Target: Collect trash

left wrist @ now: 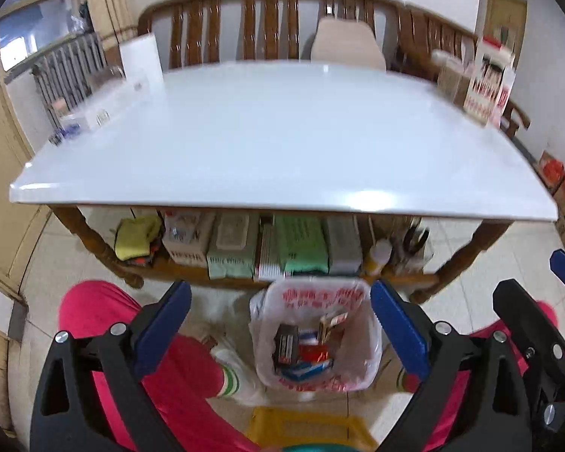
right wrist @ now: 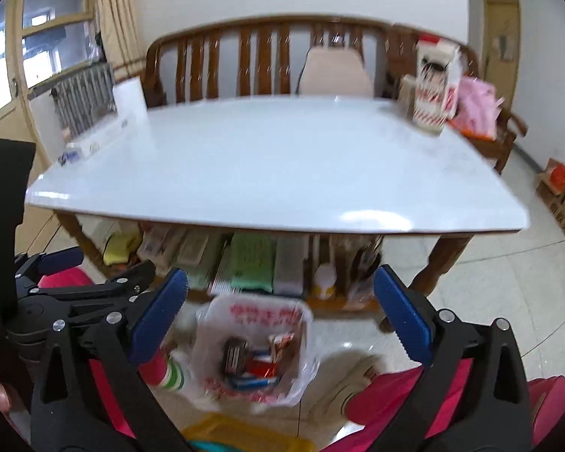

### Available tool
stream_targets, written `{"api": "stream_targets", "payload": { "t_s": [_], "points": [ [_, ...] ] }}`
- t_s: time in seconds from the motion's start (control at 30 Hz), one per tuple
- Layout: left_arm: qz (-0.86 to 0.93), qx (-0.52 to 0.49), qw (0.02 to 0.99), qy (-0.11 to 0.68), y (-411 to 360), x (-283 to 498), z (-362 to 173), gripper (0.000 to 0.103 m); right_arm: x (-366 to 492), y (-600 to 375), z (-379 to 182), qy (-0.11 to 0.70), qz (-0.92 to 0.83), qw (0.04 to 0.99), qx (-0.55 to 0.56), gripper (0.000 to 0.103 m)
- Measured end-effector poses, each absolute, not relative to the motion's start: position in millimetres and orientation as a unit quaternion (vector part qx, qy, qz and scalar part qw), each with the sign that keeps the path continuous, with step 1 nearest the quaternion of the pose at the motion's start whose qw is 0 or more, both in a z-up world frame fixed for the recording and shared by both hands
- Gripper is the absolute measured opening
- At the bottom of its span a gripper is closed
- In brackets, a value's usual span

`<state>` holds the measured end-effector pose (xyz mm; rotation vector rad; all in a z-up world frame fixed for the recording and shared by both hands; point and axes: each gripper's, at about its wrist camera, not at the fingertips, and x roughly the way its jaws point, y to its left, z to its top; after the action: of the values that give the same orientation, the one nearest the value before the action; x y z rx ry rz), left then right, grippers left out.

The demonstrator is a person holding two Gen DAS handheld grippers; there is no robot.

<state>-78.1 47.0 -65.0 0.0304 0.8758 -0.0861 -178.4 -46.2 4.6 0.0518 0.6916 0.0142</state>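
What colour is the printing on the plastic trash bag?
Red, on the bag; clearest in the left wrist view.

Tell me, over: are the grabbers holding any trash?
Left gripper open, empty. Right gripper open, empty. Clear red-printed plastic trash bag on floor, wrappers inside. Nothing blocking it.

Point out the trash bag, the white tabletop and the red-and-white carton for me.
trash bag (left wrist: 352, 342): left wrist view, right wall.
white tabletop (left wrist: 282, 143): left wrist view, bare middle.
red-and-white carton (right wrist: 435, 90): right wrist view, front face.
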Motion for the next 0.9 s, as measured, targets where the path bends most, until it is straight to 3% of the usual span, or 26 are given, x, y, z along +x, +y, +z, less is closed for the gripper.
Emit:
{"api": "stream_targets", "payload": {
  "t_s": [0.43,0.9],
  "points": [
    [-0.007,0.030,0.942,0.335,47.7,-107.6,-5.6,0.094,-203.5,-45.4,51.2,0.264,-0.026,0.964,0.017,0.096],
    [-0.013,0.028,0.937,0.348,50.3,-110.4,-4.2,0.094,-208.9,-40.8,56.6,0.266,-0.053,0.962,0.003,0.096]
  ]
}}
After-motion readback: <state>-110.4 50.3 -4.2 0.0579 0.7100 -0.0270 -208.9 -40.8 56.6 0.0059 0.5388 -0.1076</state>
